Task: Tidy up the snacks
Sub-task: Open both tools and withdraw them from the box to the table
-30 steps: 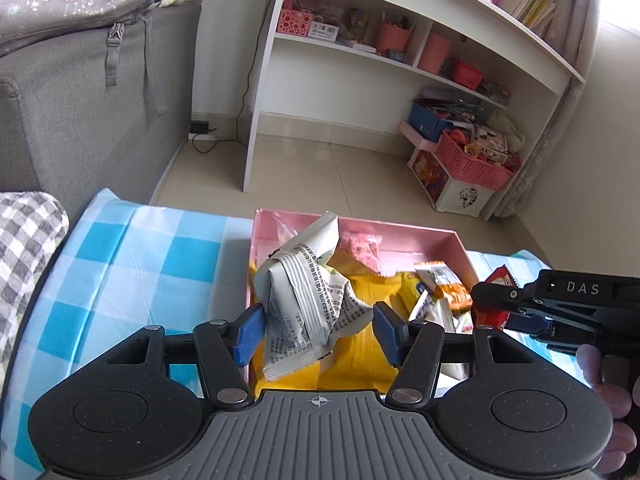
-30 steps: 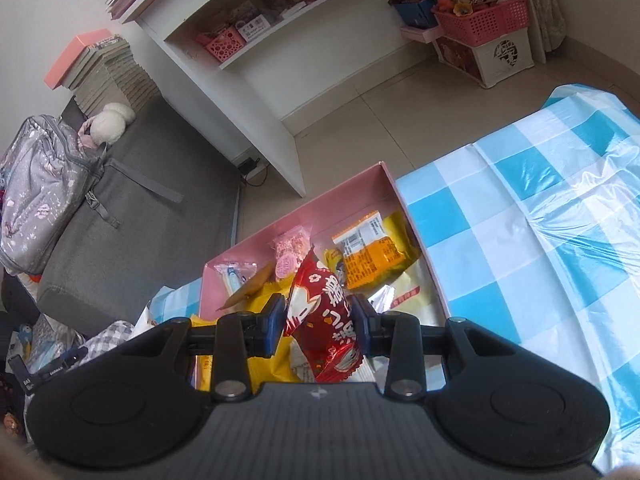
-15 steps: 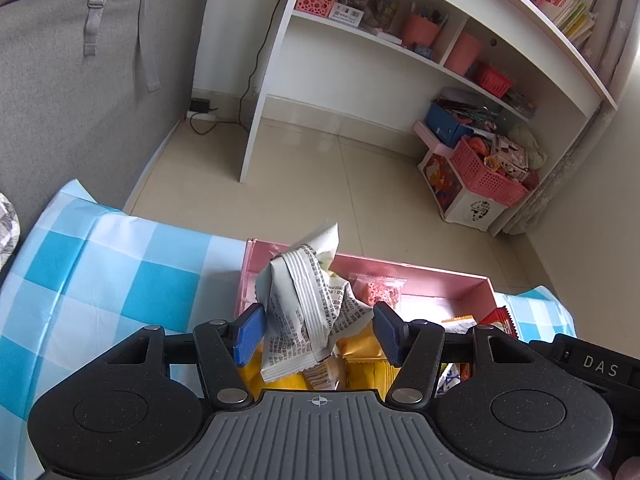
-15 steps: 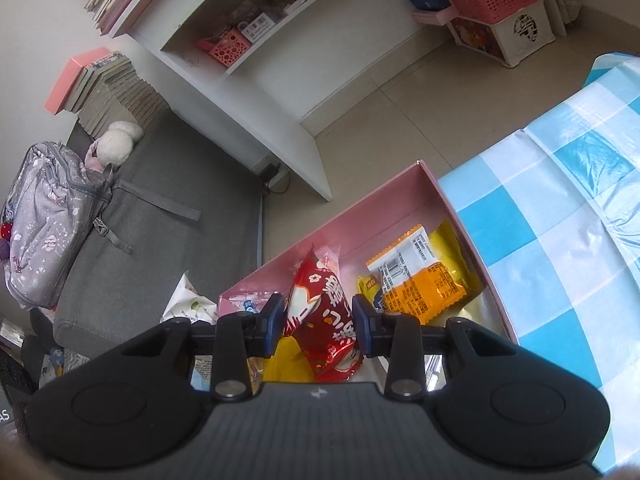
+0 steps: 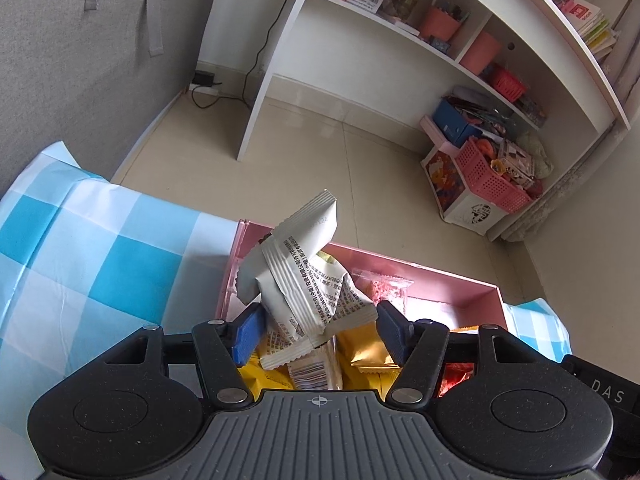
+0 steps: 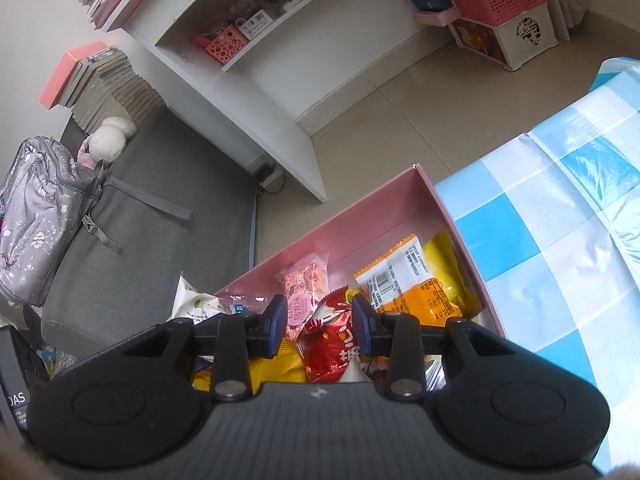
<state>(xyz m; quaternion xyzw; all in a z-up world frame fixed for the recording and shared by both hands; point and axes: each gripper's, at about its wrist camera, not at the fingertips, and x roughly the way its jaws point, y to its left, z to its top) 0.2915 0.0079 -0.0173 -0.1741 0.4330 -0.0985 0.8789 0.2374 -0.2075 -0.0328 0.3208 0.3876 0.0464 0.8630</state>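
Note:
A pink box (image 5: 448,280) sits on the blue-checked tablecloth (image 5: 100,256) and holds several snack packets. My left gripper (image 5: 316,332) is shut on white printed snack packets (image 5: 304,280) and holds them over the box's left end. My right gripper (image 6: 320,322) has opened a little, and the red snack packet (image 6: 332,340) lies between its jaws over the pink box (image 6: 352,208). An orange packet (image 6: 412,280) and a pink packet (image 6: 304,284) lie in the box.
A white shelf unit (image 5: 400,40) with baskets stands across the tiled floor. A grey sofa (image 6: 132,224) with a backpack (image 6: 36,216) is at the left. The tablecloth (image 6: 560,240) extends to the right of the box.
Both grippers moved forward over the box and tilted down. The right jaws widened around the red packet, which dropped lower. The left still holds the white packets.

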